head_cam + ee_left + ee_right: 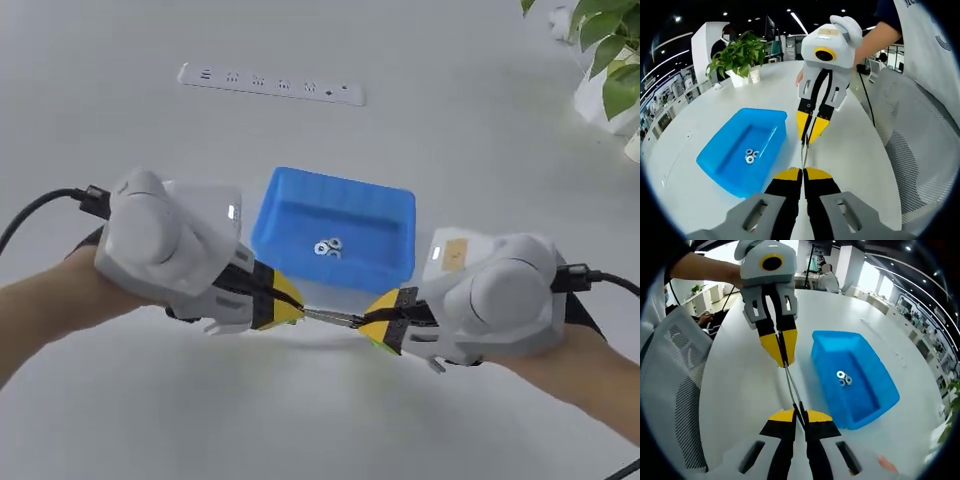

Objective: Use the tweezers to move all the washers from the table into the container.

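Tweezers [330, 318] hang level just above the white table [450, 120], pinched at one end by the left gripper [285, 300] and at the other by the right gripper [385, 322]. The two sets of yellow-tipped jaws point at each other with the thin metal arms bridging the gap. Both grippers look clamped tight on the tweezers, and I cannot tell whether the tweezers themselves carry anything. Just beyond them sits the blue container [340, 185], its near wall close to the grippers. A small cluster of washers [328, 247] lies on its floor near the middle, some touching one another. Every washer I can make out is in that cluster inside the container, so the transfer looks finished or nearly so, though the patch of table under the grippers and the person's hands is hidden. What seems left is a check of that hidden patch and putting the tweezers down. Farther off lie a white power strip [270, 83] and a potted plant [605, 50].
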`<state>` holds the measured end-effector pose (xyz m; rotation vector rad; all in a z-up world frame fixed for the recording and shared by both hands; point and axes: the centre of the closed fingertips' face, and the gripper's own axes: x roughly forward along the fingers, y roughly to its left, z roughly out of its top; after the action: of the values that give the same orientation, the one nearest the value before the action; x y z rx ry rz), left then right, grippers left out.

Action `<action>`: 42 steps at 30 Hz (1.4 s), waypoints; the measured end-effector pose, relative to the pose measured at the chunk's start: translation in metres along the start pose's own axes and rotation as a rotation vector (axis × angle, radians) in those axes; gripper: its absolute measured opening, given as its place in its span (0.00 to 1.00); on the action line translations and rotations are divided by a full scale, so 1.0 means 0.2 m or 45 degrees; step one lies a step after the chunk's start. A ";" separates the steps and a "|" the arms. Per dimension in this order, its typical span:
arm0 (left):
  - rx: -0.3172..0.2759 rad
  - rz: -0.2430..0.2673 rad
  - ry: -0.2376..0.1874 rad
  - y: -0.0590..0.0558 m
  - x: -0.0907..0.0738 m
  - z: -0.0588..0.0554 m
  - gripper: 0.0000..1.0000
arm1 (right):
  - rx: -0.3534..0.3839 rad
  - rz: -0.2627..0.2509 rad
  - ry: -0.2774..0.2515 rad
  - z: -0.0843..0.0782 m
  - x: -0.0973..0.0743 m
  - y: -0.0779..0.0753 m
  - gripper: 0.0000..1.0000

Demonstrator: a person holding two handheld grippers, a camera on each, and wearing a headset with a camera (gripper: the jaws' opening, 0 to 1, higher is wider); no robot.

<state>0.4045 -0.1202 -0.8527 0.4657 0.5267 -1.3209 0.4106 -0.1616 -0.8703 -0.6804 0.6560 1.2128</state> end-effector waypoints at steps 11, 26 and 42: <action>0.020 0.013 0.134 0.01 0.05 -0.10 0.06 | -0.003 -0.011 0.046 -0.01 0.03 -0.02 0.08; 0.036 0.050 0.211 0.01 0.05 -0.17 0.07 | -0.004 0.001 0.081 -0.05 0.03 0.01 0.08; -0.040 0.087 0.241 0.03 0.03 -0.20 0.13 | 0.021 0.001 0.086 -0.08 0.03 0.00 0.13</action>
<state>0.4075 -0.0998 -0.8873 0.5814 0.6817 -1.2077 0.4103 -0.1692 -0.8854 -0.7099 0.7220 1.1878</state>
